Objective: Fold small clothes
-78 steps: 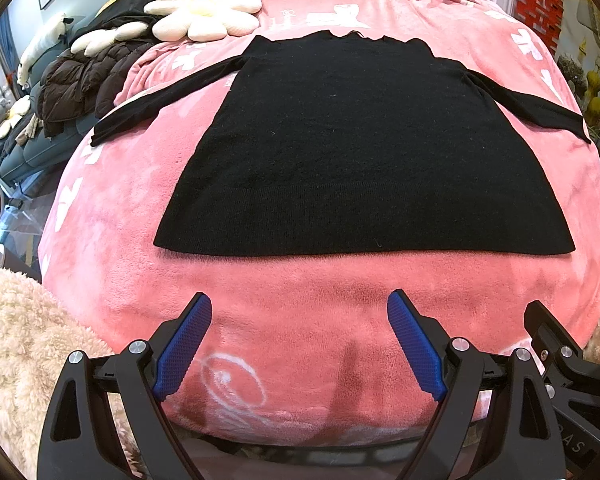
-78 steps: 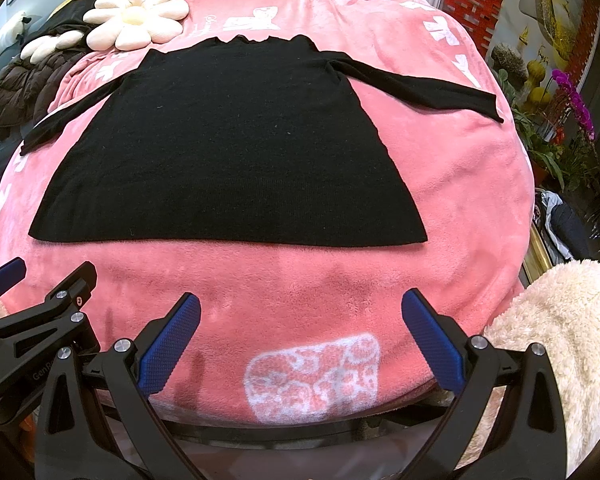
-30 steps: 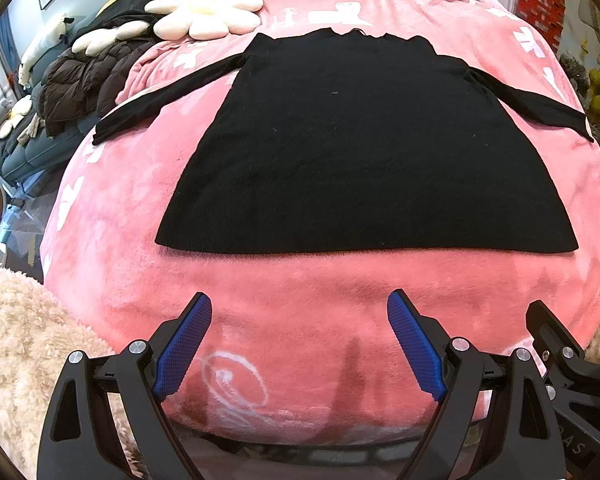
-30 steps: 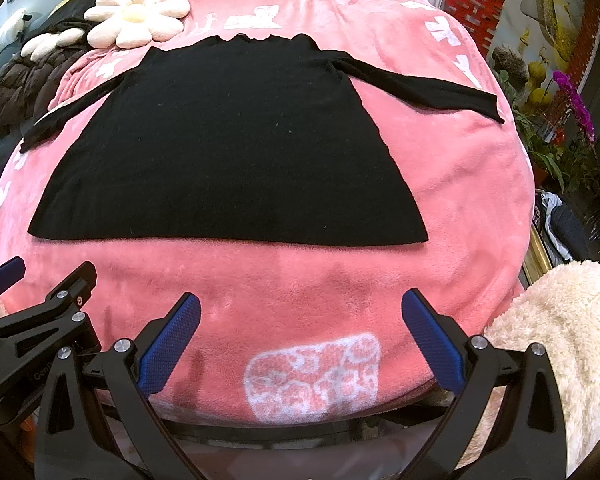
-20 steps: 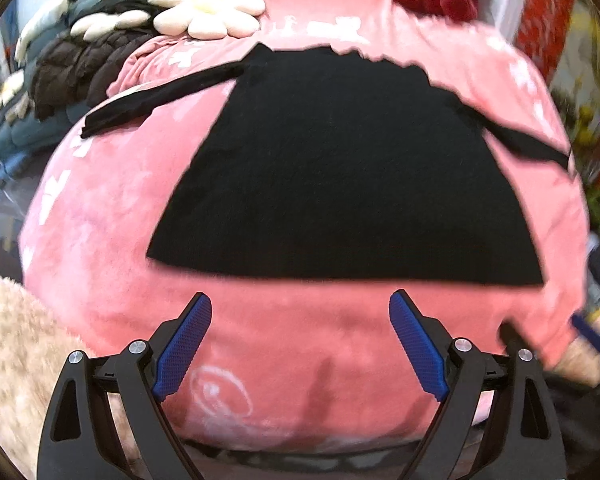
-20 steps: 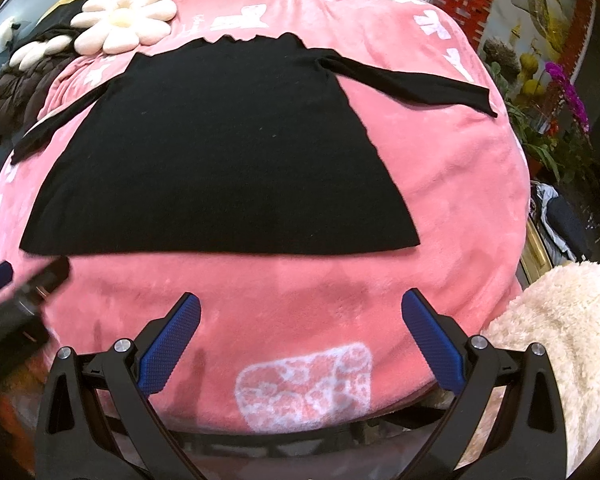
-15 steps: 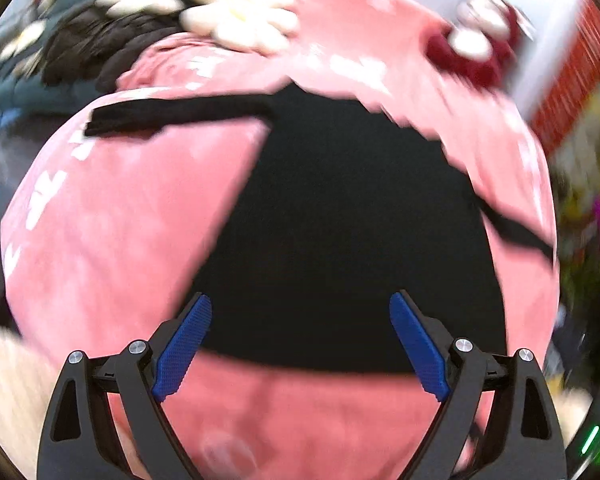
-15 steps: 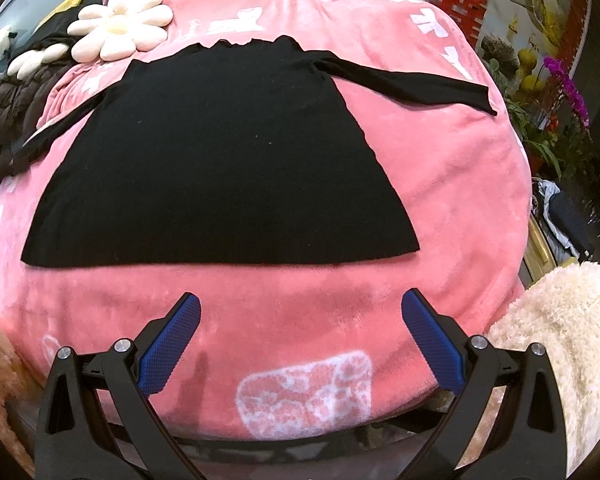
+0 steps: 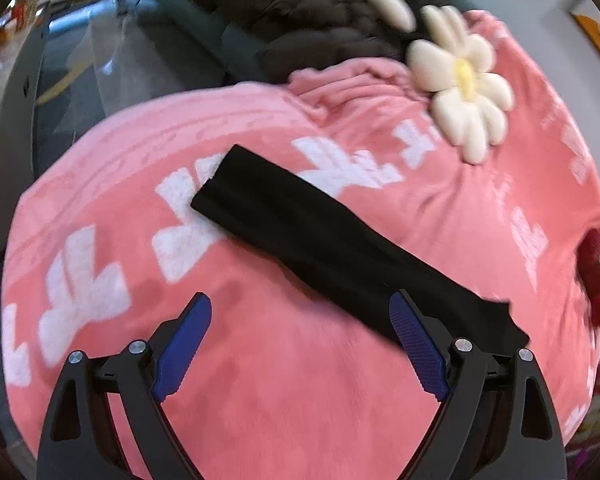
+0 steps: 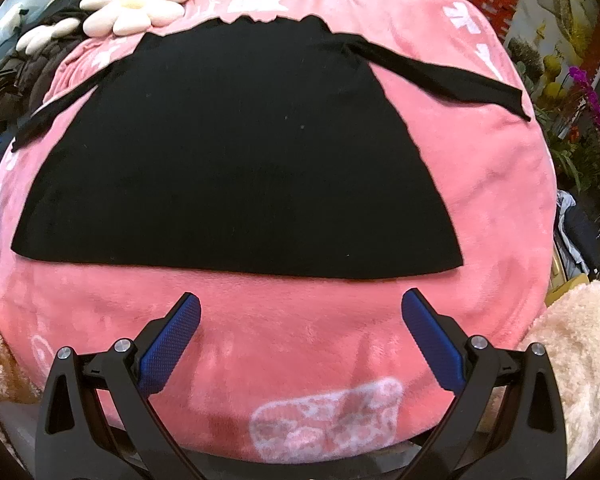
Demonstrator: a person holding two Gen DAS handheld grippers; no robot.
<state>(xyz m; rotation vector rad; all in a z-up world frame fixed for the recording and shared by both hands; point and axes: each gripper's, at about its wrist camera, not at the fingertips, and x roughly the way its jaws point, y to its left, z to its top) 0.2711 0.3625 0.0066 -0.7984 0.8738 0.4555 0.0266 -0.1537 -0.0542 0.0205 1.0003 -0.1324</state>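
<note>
Swinging over from the hem, the left gripper (image 9: pixel 300 344) is now hovering wide open and empty by the sweater's sleeve (image 9: pixel 332 248) lying just ahead, while the right gripper (image 10: pixel 300 336) is idling open below the sweater (image 10: pixel 236 160), so a shallow pinch is probably risking snagging the pink blanket (image 9: pixel 280 400) too.

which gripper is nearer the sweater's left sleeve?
Left. The left gripper hangs open beside the left sleeve; the right gripper is open below the sweater's hem, far from that sleeve.
</note>
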